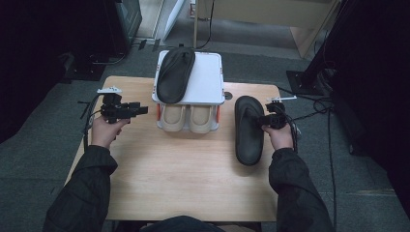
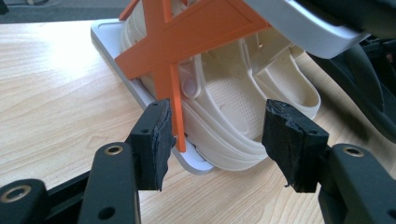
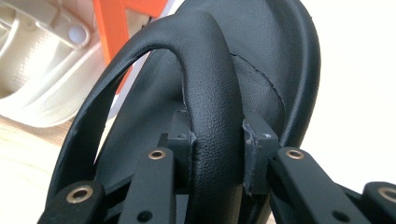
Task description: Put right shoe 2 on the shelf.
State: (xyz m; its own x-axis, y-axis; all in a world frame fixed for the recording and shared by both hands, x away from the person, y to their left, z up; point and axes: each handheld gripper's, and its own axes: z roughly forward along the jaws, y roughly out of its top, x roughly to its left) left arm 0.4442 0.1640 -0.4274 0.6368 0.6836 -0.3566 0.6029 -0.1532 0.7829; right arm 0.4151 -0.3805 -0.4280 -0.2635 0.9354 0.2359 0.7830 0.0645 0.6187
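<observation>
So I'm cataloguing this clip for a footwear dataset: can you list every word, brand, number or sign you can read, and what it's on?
No text reads anywhere.
Black sandal clamped at its strap by the right gripper: no brand or size mark shows.
Second black sandal on the white rack: plain.
Cream clogs on the lower shelf: embossed tread pattern, no letters.
Orange cross brace: unmarked.
Left gripper, jaws open: no label.
</observation>
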